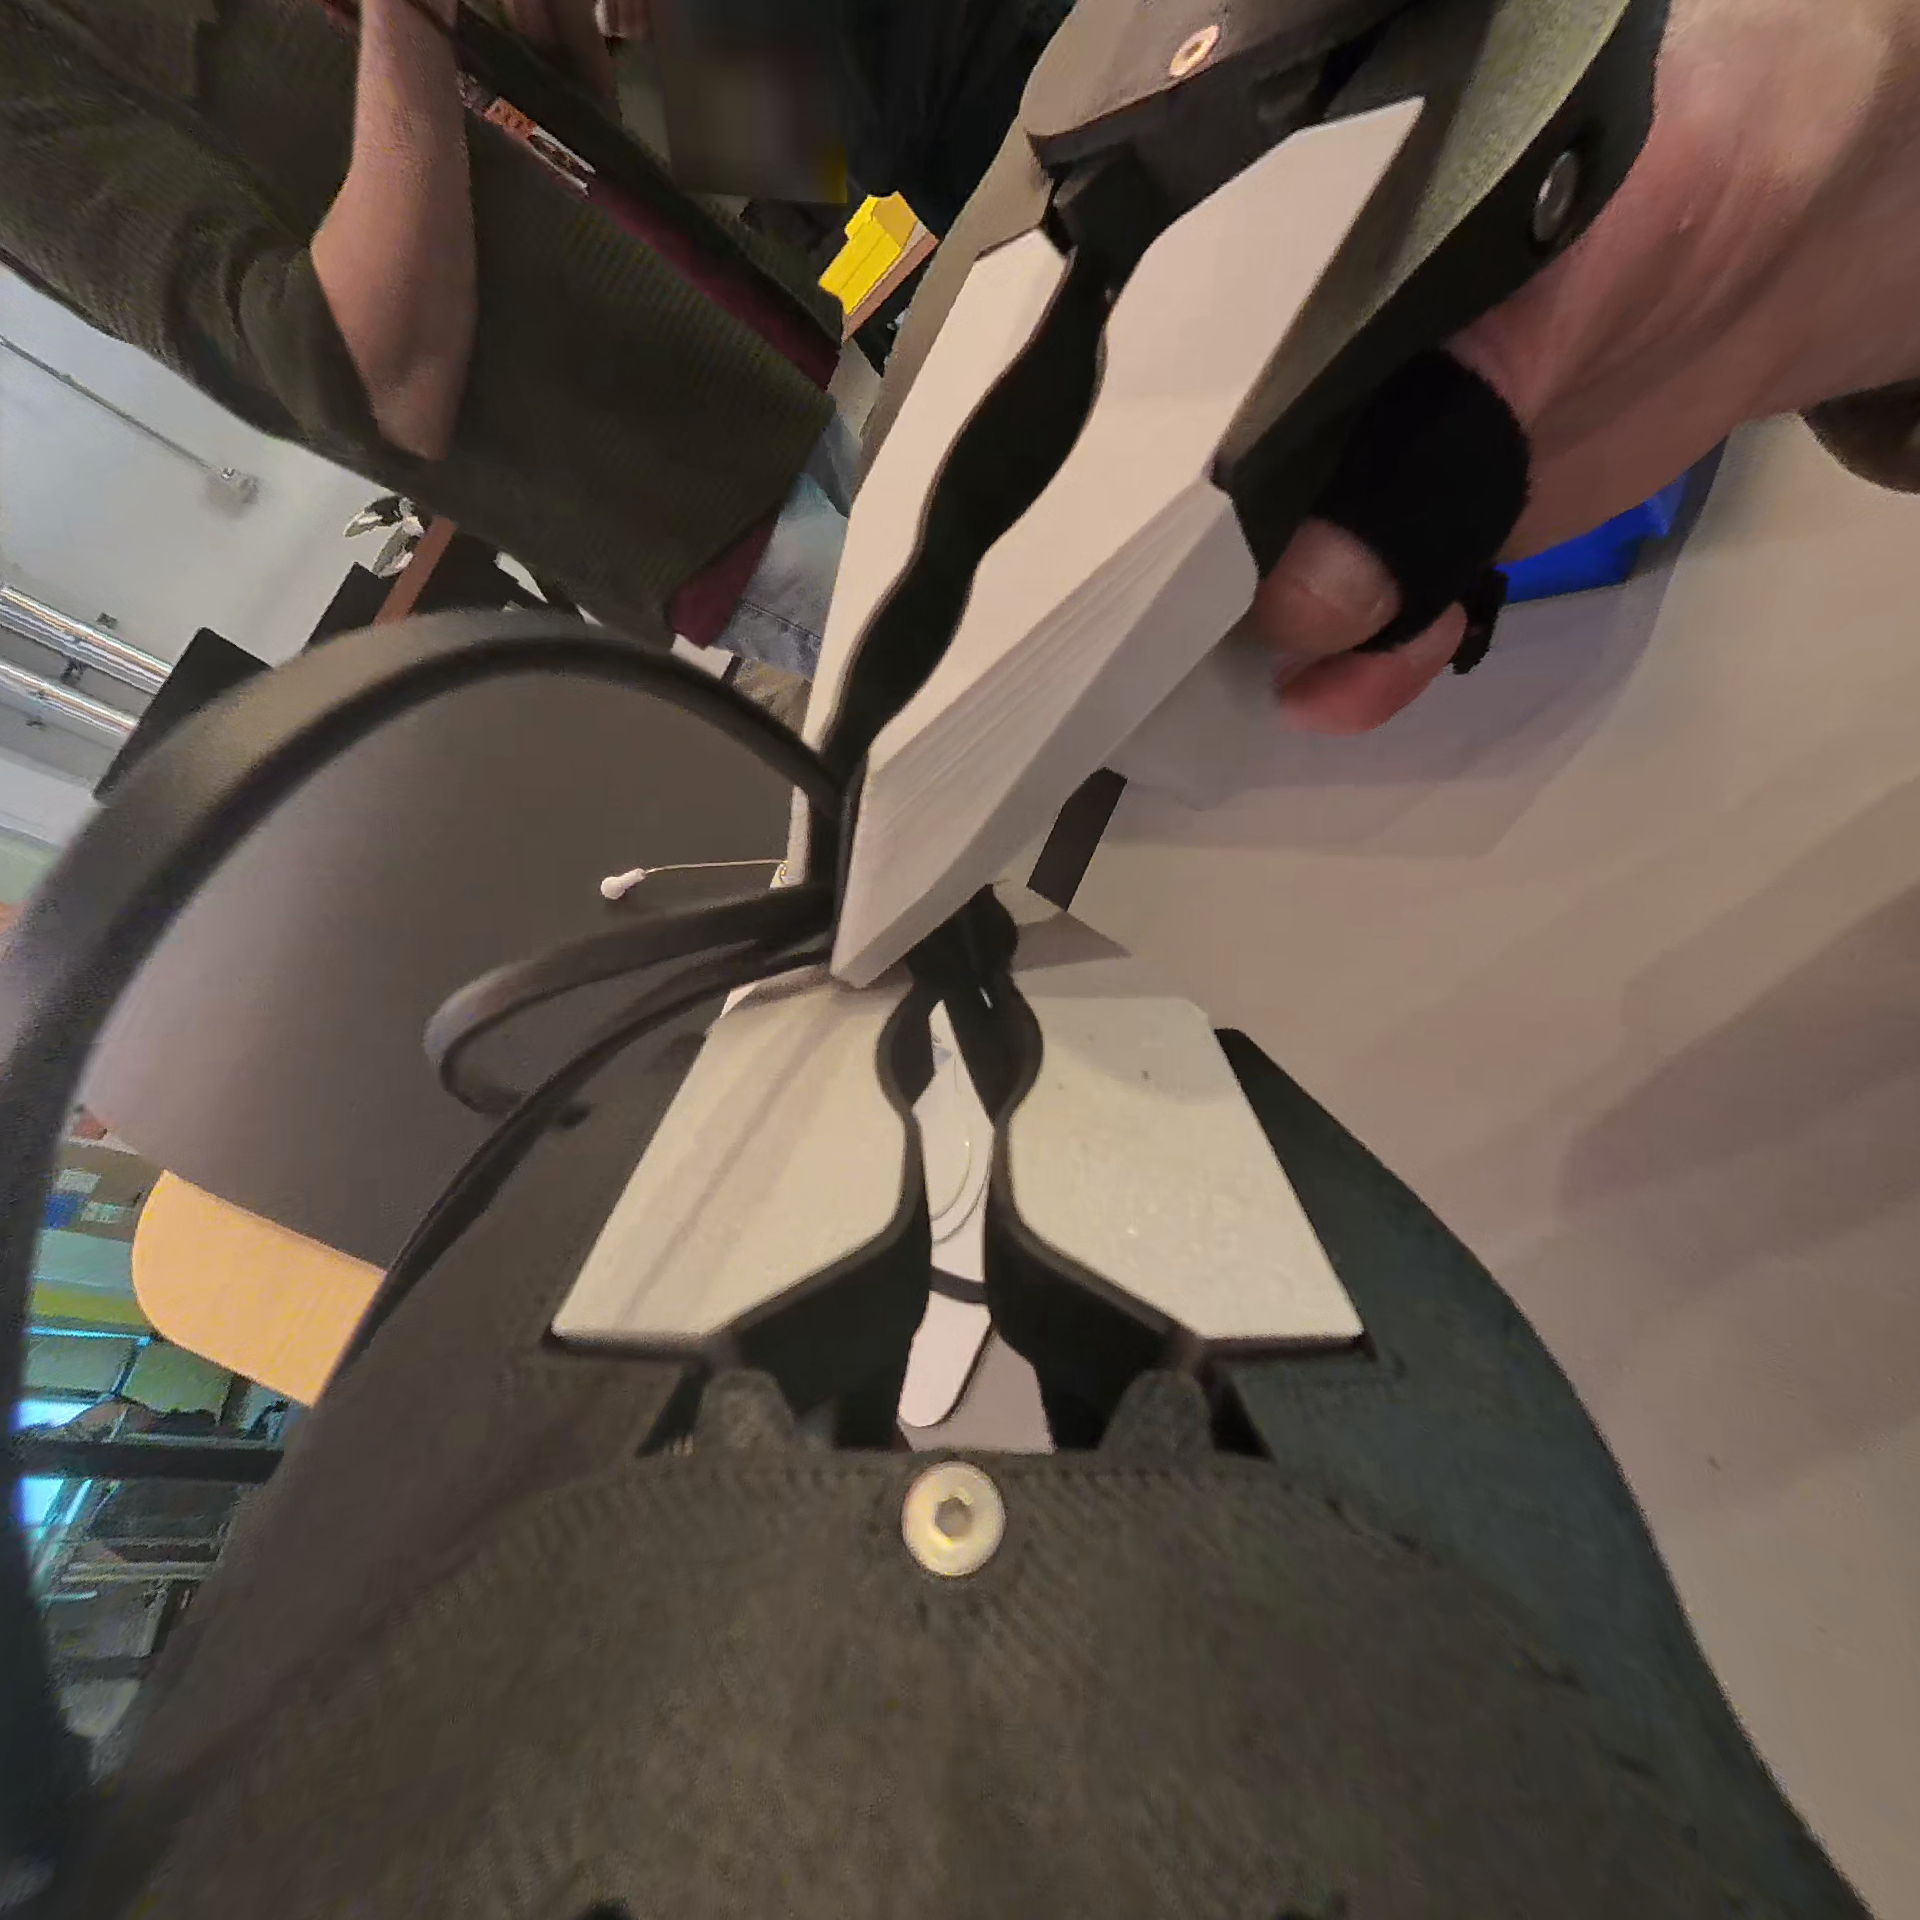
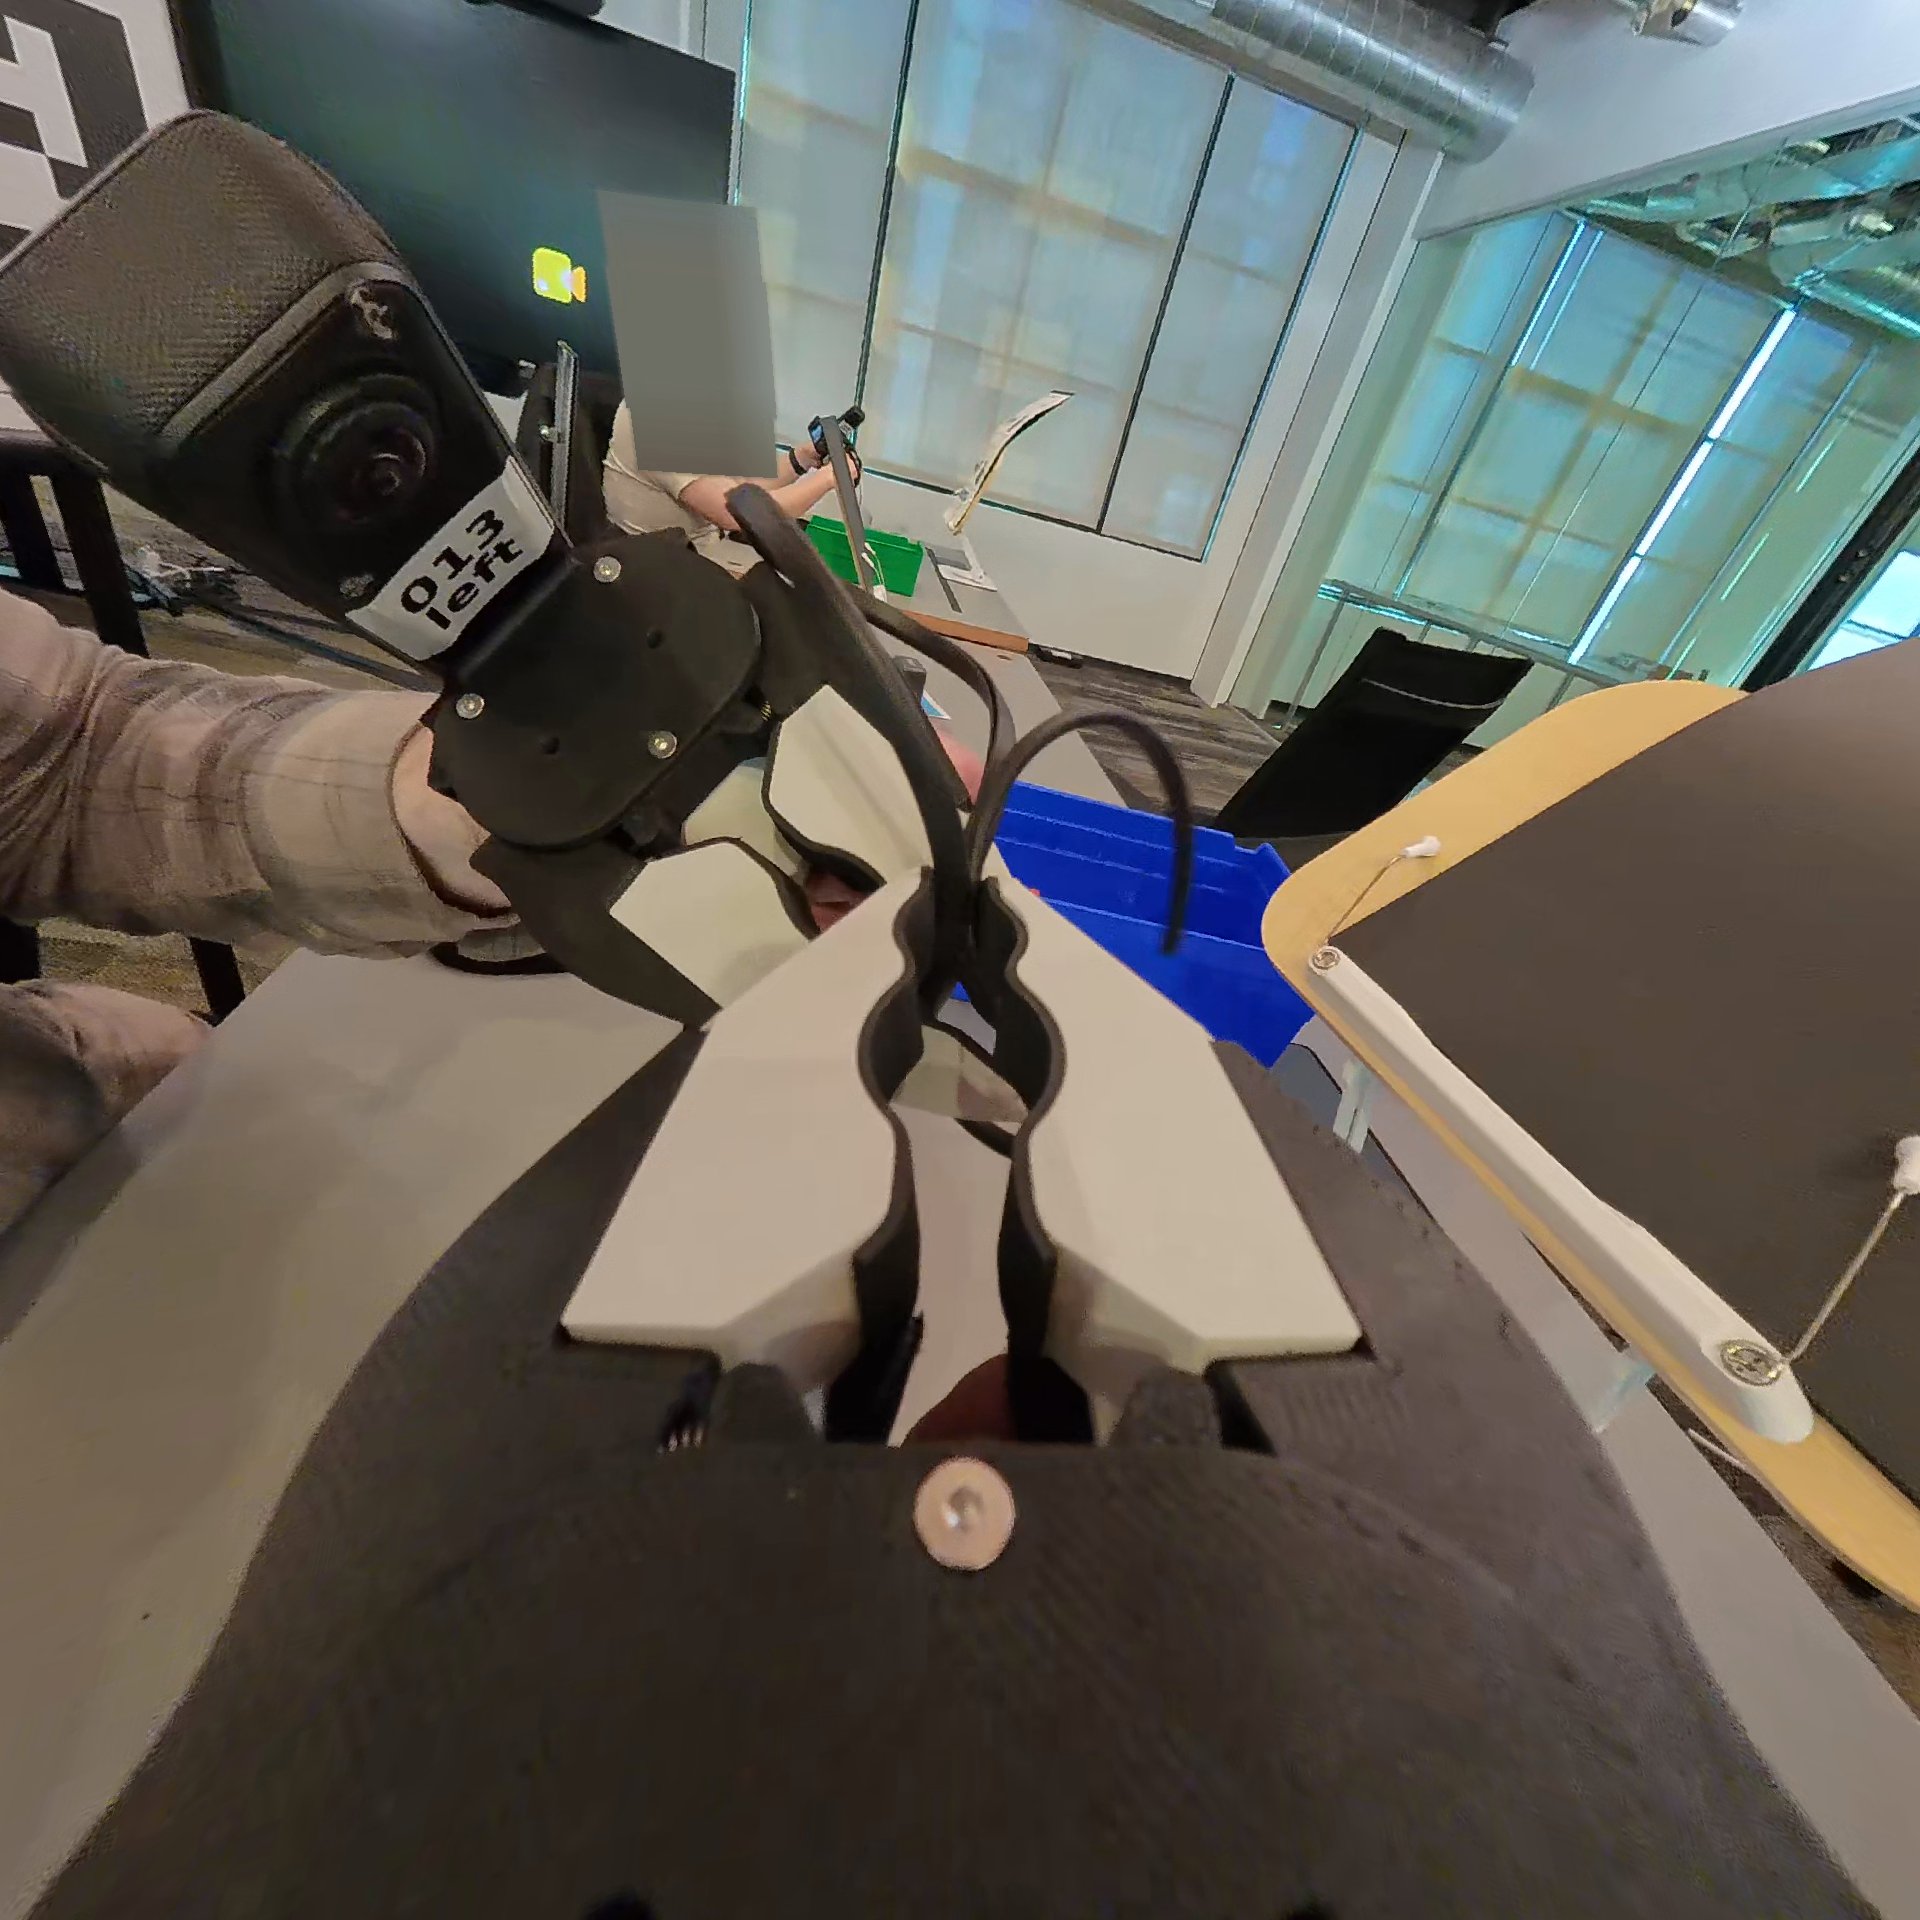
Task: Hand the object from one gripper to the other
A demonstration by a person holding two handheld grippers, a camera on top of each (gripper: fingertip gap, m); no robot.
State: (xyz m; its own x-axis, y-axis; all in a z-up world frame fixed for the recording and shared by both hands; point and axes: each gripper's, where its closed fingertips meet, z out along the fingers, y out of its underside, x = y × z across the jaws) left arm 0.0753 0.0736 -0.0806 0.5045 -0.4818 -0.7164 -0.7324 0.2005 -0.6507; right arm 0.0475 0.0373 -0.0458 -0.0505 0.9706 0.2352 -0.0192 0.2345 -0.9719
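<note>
The object is a thin black cable (image 2: 831, 613) that loops up and to the left. My right gripper (image 2: 961, 899) has its white fingers shut on the cable at the tips. My left gripper (image 2: 821, 831) comes in from the left, tip to tip with it. In the left wrist view, my left gripper (image 1: 961, 1003) has the cable (image 1: 623, 935) running between its nearly closed fingers. The right gripper (image 1: 883, 951) reaches down from the upper right onto the same spot. A loop of cable hangs to the left.
A blue bin (image 2: 1132, 883) stands on the grey table (image 2: 312, 1143) behind the grippers. A black board with a wooden edge (image 2: 1662, 935) stands at the right, also in the left wrist view (image 1: 416, 883). A person in a green sweater (image 1: 520, 364) is close by. A green bin (image 2: 868, 551) sits far back. About 5 centimetres separates my left fingertips from my right.
</note>
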